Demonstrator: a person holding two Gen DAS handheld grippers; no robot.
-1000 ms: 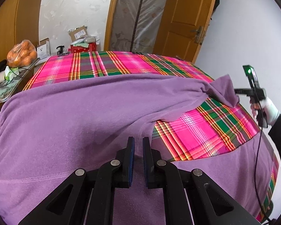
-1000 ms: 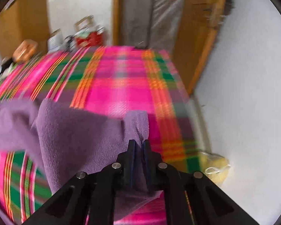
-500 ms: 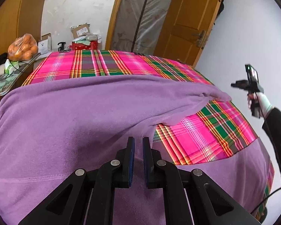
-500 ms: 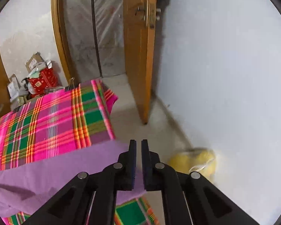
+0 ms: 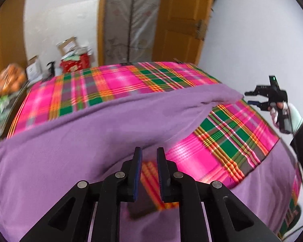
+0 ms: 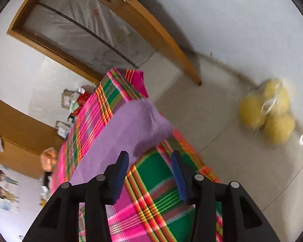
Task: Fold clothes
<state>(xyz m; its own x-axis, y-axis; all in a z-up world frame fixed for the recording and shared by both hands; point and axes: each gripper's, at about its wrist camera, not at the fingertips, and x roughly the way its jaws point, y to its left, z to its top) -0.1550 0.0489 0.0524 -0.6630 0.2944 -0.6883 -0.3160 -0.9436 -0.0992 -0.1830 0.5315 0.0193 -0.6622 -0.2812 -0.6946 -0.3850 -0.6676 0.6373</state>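
Right claw [image 6: 150, 173] spread empty above plaid cloth [image 6: 157, 181], purple garment [image 6: 119, 139] beside.

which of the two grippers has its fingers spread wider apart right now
The right gripper: its blue-padded fingers stand wide apart over the plaid cloth, holding nothing. The left gripper shows only a narrow gap.

A plaid cloth [image 5: 115, 84] is spread under everything, cardboard boxes [image 5: 67, 45] are stacked by a wooden door [image 5: 181, 20], and bagged yellow fruit [image 6: 272, 111], possibly pomelos, is seen on the floor.
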